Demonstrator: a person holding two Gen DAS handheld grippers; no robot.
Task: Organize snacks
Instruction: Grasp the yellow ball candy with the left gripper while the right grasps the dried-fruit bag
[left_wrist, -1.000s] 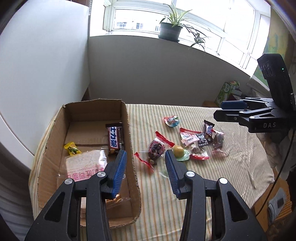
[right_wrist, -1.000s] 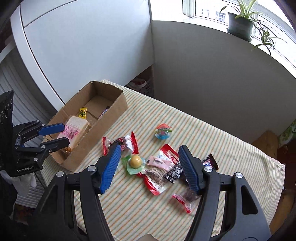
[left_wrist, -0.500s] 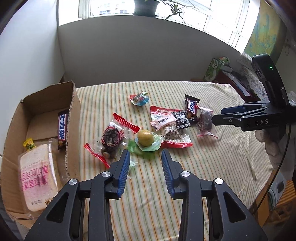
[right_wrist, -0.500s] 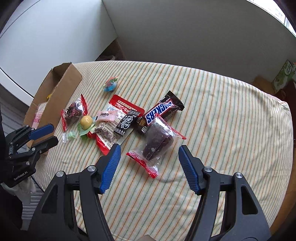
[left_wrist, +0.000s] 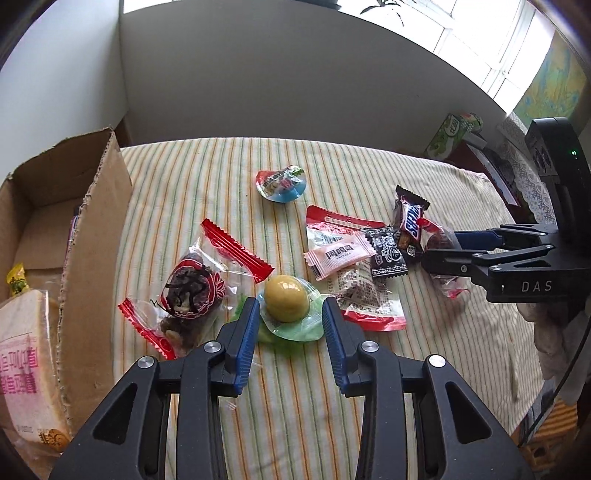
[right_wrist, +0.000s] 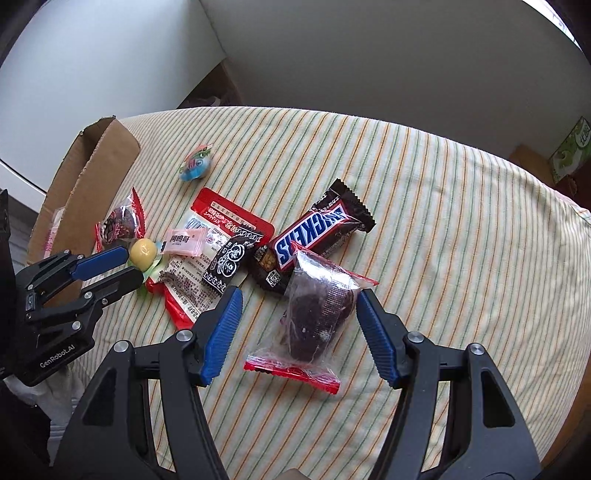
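A yellow ball candy in a green wrapper lies on the striped tablecloth. My left gripper straddles it, jaws open, and the pads do not press the ball. My right gripper stands open around a clear red-edged packet with a dark snack. A Snickers bar, a black sachet, a pink sachet and a red packet lie between the two grippers. The cardboard box at the left holds a bread packet.
A blue jelly cup sits farther back. A red-edged packet with a dark sweet lies beside the box wall. A green tissue box stands beyond the table's far right edge, and a white wall runs behind.
Both grippers came down toward the table. The left swung from over the box to the yellow candy and its jaws narrowed. The right moved over the dark snack packet.
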